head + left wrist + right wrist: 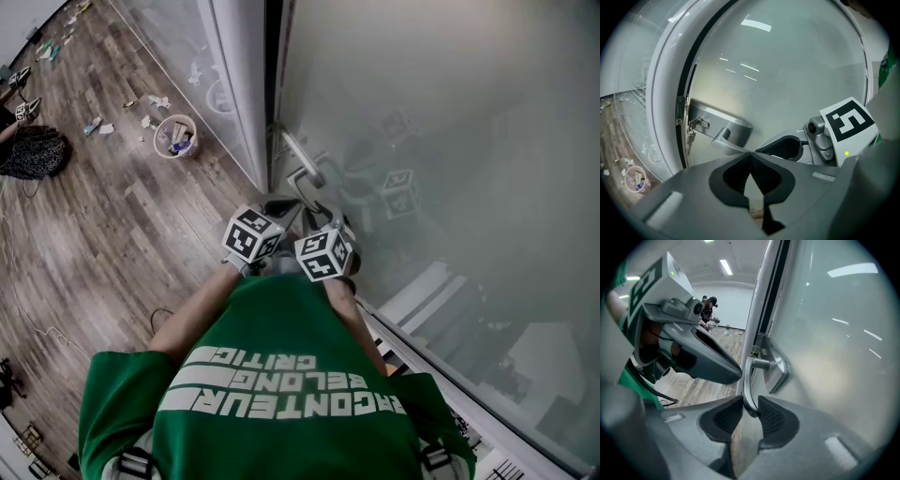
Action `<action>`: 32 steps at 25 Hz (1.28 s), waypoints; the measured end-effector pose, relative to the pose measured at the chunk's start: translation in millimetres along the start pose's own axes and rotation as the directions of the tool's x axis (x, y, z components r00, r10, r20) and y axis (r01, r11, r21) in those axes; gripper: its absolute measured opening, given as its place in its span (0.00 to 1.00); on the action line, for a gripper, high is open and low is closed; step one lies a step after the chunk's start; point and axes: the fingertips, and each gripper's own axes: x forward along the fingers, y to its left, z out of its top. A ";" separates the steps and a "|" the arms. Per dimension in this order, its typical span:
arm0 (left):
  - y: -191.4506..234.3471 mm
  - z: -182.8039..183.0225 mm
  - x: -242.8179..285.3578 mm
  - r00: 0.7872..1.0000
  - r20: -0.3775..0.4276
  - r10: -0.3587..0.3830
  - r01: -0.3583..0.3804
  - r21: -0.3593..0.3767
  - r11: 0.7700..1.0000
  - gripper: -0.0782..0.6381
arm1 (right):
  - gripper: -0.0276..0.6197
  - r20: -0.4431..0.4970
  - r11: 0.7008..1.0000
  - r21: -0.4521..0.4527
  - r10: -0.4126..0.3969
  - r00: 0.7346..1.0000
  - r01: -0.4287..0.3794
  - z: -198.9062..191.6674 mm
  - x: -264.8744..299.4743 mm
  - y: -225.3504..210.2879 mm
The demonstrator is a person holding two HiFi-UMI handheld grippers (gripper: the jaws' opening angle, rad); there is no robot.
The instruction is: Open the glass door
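Floor: wood planks point(112, 216), litter scattered, small bin point(175, 136) near the door frame.
Glass door: frosted pane point(450, 122), right in front of the person.
Door handle: silver lever point(746, 380) at the door's edge, keys point(690, 133) hanging beside it.
Right gripper: point(750, 404) jaws pinching the lever's free end, one pad each side.
Left gripper: point(750, 157) jaws pressed together, nothing between; lever tip just off their tips.

We're seeing a small round bin point(175, 135) sitting nr the wood floor's point(122, 234) far edge, w/ scraps point(101, 125) lying beside it & a dark bundle point(33, 152) resting at its left edge.
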 end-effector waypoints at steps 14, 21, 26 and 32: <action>0.9 10.9 9.5 1.000 -0.009 -0.002 0.003 0.027 1.000 0.13 | 0.18 0.005 0.999 0.036 0.000 1.000 0.000 2.4 0.7 -8.2; 2.3 21.0 24.8 1.000 -0.025 -0.012 0.013 0.047 0.999 0.13 | 0.18 0.006 0.997 0.076 0.010 1.000 -0.010 0.8 8.8 -25.0; 2.3 29.7 35.3 0.999 -0.033 -0.005 0.007 0.061 0.998 0.13 | 0.18 0.008 0.994 0.105 0.008 1.000 -0.009 1.9 7.7 -39.4; 0.7 43.3 52.0 1.000 -0.030 -0.001 0.003 0.071 0.997 0.13 | 0.18 0.005 0.992 0.128 -0.006 1.000 0.005 0.9 8.9 -59.9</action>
